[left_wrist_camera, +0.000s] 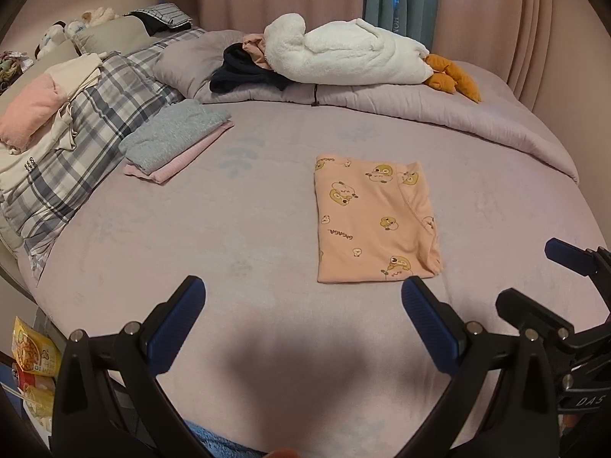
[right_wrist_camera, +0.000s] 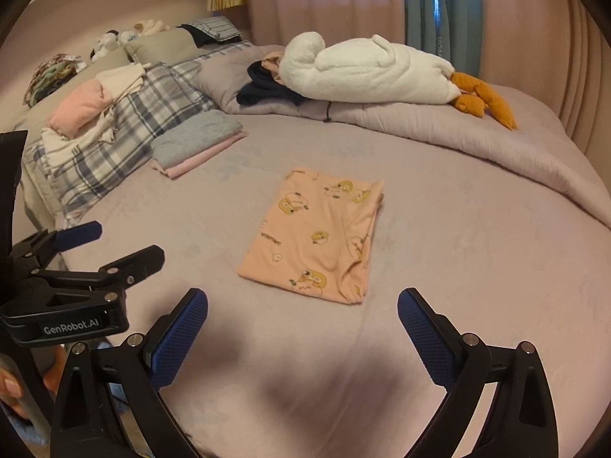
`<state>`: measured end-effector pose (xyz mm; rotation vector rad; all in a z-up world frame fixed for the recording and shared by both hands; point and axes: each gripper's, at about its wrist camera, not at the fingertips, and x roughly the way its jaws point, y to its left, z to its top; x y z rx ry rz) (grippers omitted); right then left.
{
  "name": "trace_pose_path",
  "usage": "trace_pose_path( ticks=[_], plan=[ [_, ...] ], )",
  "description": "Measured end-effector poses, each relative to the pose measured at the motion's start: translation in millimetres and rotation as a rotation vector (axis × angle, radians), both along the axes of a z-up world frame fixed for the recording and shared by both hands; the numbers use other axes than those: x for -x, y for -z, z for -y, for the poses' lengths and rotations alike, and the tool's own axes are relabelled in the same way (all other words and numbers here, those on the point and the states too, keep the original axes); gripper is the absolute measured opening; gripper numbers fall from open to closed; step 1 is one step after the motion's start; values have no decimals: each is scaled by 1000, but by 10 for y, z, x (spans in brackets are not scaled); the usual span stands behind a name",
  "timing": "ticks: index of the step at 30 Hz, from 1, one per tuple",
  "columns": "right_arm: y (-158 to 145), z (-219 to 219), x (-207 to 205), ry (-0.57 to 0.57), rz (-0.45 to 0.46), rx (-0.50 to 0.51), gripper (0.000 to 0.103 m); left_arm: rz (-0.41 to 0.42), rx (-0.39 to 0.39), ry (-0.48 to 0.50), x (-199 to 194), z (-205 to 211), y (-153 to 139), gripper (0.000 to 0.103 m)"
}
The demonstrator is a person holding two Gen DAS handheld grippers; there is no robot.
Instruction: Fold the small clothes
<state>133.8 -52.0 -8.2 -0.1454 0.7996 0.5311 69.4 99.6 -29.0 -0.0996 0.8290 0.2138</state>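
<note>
Left gripper (left_wrist_camera: 303, 297) and right gripper (right_wrist_camera: 303, 309) are hovering wide open, empty, just short of the folded peach garment (left_wrist_camera: 372, 221) lying mid-bed; a one-sided pinch is risking dragging loose layers apart

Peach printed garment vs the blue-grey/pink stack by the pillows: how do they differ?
The peach printed garment is one piece with cartoon prints; the blue-grey and pink stack is two plain pieces, blue-grey on pink. The peach garment lies alone mid-bed, just ahead of the open left hand-held gripper and right hand-held gripper; the stack sits farther off beside the plaid pillow. Both are folded flat on the bed sheet, neither gripped.
</note>
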Motion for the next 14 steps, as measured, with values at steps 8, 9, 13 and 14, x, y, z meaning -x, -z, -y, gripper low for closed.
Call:
trace_pose_path(
  ticks=[8,9,13,14],
  plan=[
    [15,-56,-27,-13,-8,9,99,-3,-12,-17,-10,9,-17,103],
    [18,-60,-31,-12,-10,10,99,-6,-8,-17,-12,7,-9,103],
    [53,-70,-50,-7,-26,12,99,-9,-12,-28,-24,-15,5,103],
    [56,-71,-51,-7,-29,11,99,-14,-8,-28,-34,-21,9,103]
  ],
)
